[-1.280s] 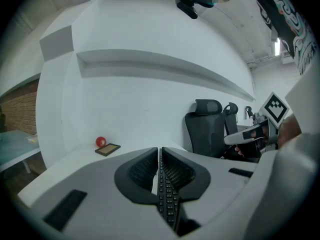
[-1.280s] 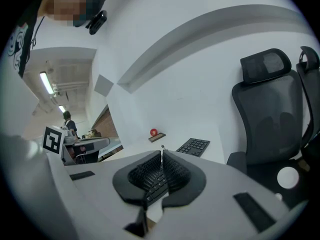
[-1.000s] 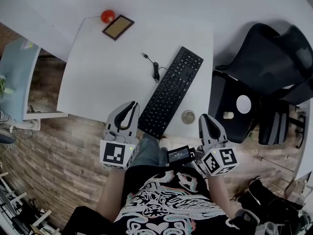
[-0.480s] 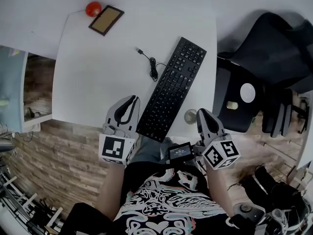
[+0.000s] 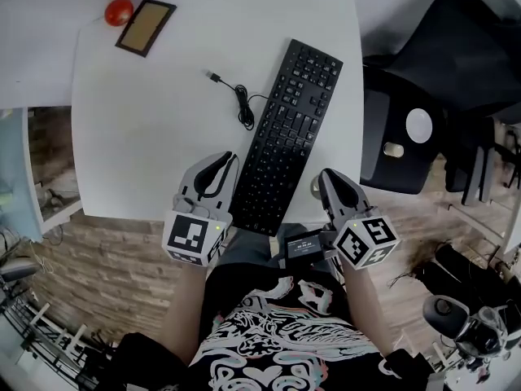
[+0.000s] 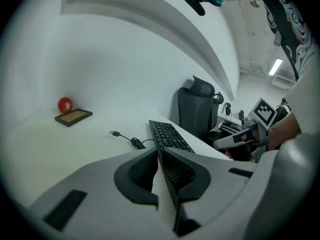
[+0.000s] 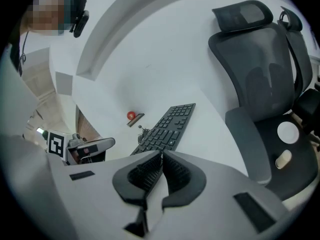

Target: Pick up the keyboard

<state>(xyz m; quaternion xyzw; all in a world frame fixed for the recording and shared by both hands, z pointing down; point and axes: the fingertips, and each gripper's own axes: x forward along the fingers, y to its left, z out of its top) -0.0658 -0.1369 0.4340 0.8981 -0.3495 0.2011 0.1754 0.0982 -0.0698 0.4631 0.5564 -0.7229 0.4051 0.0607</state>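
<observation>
A black keyboard [image 5: 291, 133] lies diagonally on the white table [image 5: 146, 137], its cable [image 5: 236, 100] coiled to its left. In the left gripper view the keyboard [image 6: 169, 135] sits just beyond the jaws; in the right gripper view the keyboard [image 7: 165, 125] lies ahead. My left gripper [image 5: 225, 160] is shut and empty at the table's near edge, just left of the keyboard's near end. My right gripper [image 5: 323, 177] is shut and empty, right of that near end, by the table's corner. Neither touches the keyboard.
A red ball [image 5: 119, 10] and a small framed board [image 5: 145, 26] sit at the table's far left corner. A black office chair [image 5: 431, 96] stands right of the table, with a white disc [image 5: 419, 124] on its seat. A small round object [image 5: 314, 186] lies by the right gripper.
Both grippers have come down and forward toward the keyboard's near end. The head view has shifted, so the table sits higher and further left in frame. Both stay shut.
</observation>
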